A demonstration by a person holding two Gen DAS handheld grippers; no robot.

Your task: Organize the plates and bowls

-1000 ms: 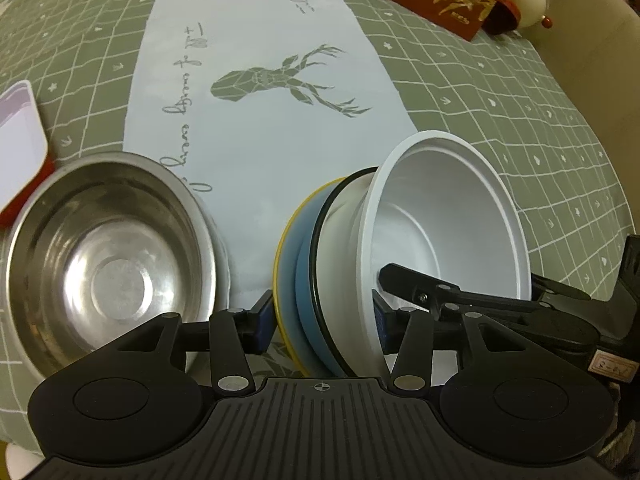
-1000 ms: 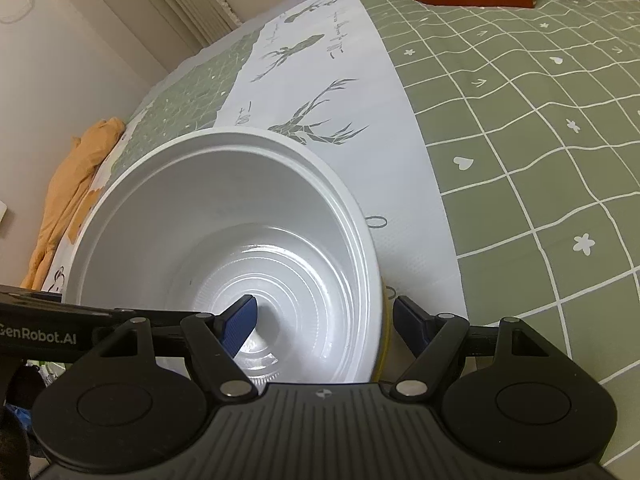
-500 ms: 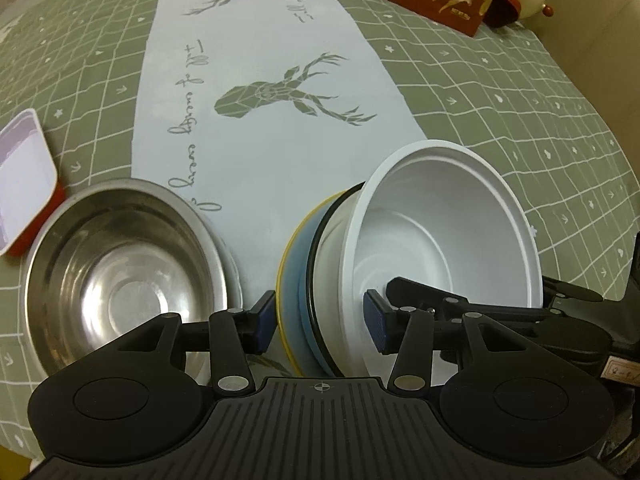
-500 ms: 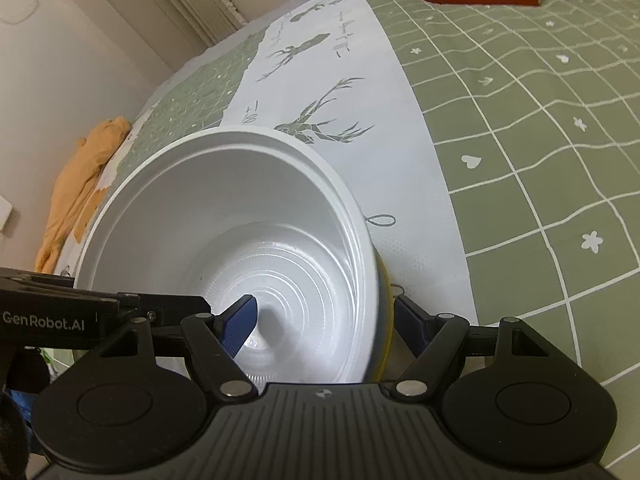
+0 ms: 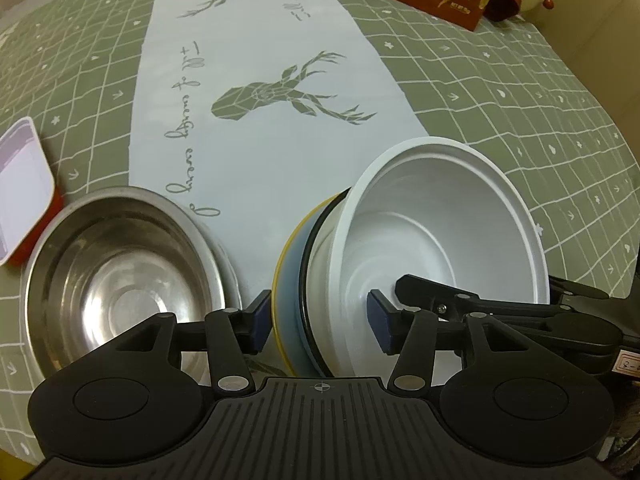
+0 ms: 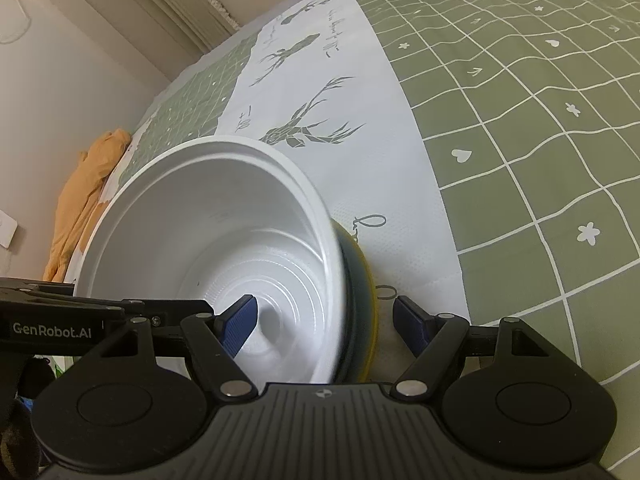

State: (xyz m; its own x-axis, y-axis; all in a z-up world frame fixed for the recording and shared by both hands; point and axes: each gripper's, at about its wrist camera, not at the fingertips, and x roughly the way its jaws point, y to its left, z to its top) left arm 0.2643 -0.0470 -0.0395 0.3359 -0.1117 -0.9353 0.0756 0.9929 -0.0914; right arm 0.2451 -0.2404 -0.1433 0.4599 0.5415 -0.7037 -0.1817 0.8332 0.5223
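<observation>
Left gripper: jaws opening, straddling the near edge of the tilted stack; the left pad sits just beside the yellow rim, the other is inside the white bowl, contact not clear. Right gripper: jaws apart, one blue pad inside the white bowl, the other clear of the stack on its outer side.

Stack: white plastic bowl, ribbed concentric floor, nested in a black-rimmed white dish, then a blue plate with yellow rim. All tipped on edge on the white deer-print runner.

Steel bowl rests upright, left of the left gripper, apart from the stack.
</observation>
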